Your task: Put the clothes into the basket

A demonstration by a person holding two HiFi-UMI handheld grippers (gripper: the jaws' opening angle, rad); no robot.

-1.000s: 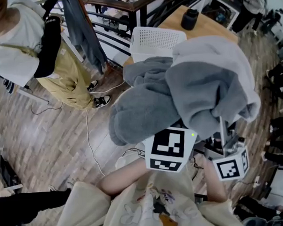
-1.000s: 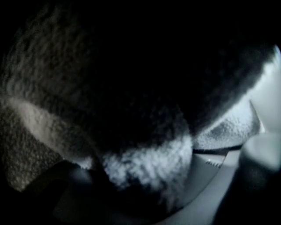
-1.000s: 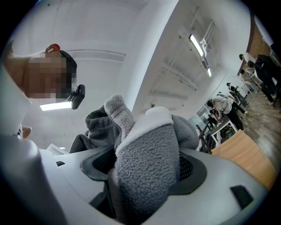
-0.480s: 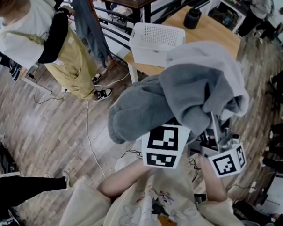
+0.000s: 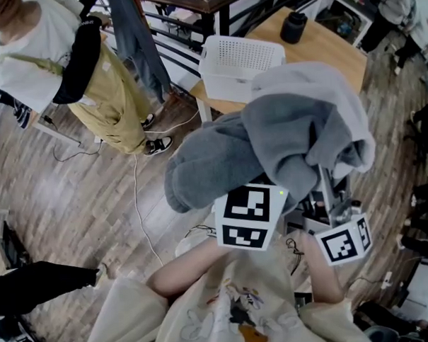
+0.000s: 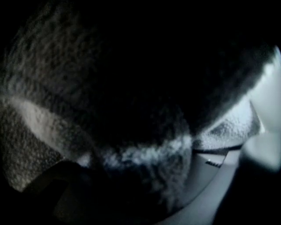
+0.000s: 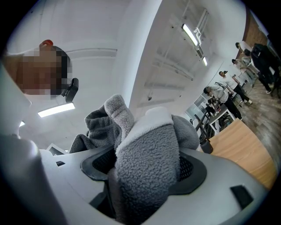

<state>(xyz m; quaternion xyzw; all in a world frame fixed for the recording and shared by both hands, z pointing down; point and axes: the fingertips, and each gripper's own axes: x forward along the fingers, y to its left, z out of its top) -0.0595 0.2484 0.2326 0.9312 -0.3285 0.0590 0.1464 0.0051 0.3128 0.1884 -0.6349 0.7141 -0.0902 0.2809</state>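
Grey fleece screens part of white basket on wooden table.

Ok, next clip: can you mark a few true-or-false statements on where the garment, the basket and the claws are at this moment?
1. The right claw is clamped on the grey fleece garment. True.
2. The garment already lies in the white basket. False: it is held up in the air, on the near side of the basket.
3. The basket stands on the wooden table. True.
4. The dark container sits inside the basket. False: it stands on the table top, apart from the basket.
5. Nobody else is in the head view. False: a person in mustard-coloured clothing stands at the upper left.
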